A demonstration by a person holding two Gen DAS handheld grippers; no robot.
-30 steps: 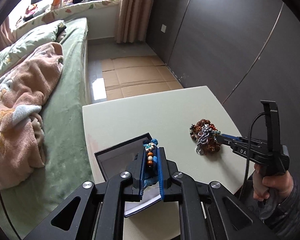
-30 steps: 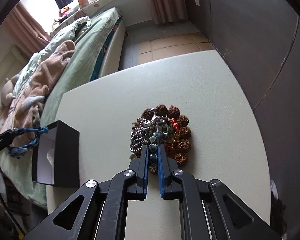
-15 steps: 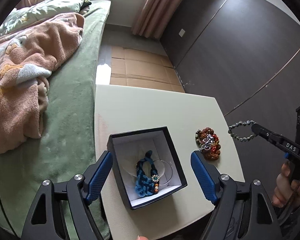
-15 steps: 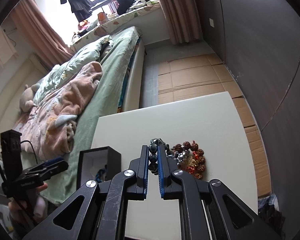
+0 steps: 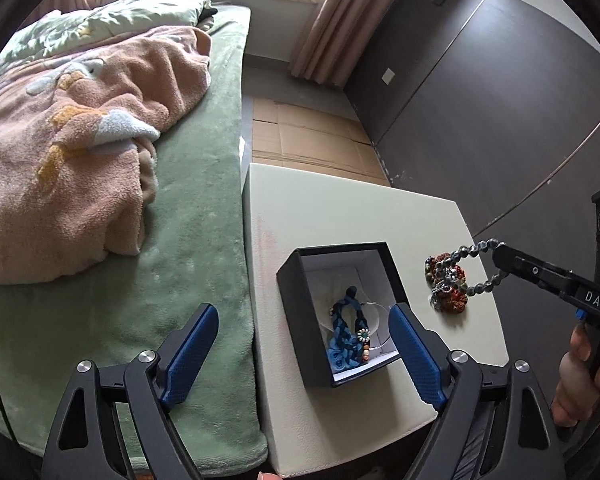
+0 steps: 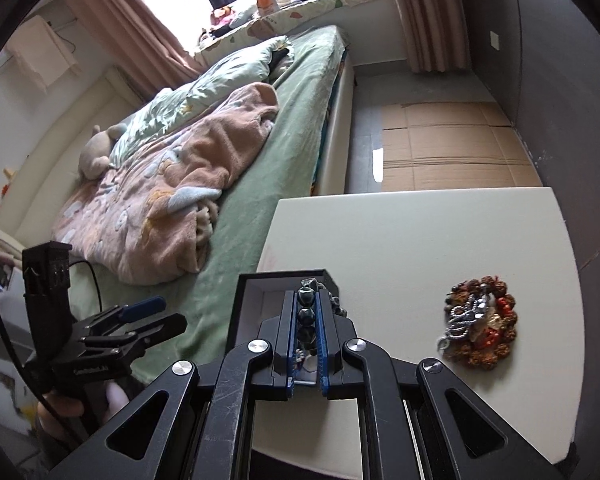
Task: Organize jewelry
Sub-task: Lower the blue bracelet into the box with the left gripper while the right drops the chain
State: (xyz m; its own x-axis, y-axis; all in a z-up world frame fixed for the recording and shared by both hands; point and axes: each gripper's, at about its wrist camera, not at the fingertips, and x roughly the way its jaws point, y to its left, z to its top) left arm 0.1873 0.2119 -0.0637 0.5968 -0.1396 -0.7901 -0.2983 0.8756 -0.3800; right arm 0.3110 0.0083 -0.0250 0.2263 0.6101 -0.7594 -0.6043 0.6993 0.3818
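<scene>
A black box with a white inside (image 5: 300,300) sits on the cream table (image 5: 340,216) and holds a blue braided bracelet (image 5: 346,340). My left gripper (image 5: 304,344) is open and empty, held above the box's near side. My right gripper (image 5: 500,256) is shut on a dark bead bracelet (image 5: 466,268), hanging in the air above the pile of brown and red bead jewelry (image 5: 448,292). In the right wrist view the beads (image 6: 306,306) sit between the fingers over the box (image 6: 252,300), with the pile (image 6: 480,324) to the right.
A bed with a green cover (image 5: 196,240) and a pink blanket (image 5: 80,140) runs along the table's left edge. A dark wall (image 5: 500,100) stands to the right. Cardboard (image 5: 308,136) covers the floor beyond the table.
My left gripper dropped the blue bracelet into the box, opened and drew back. My right gripper lifted the dark bead bracelet off the pile and moved it left toward the box.
</scene>
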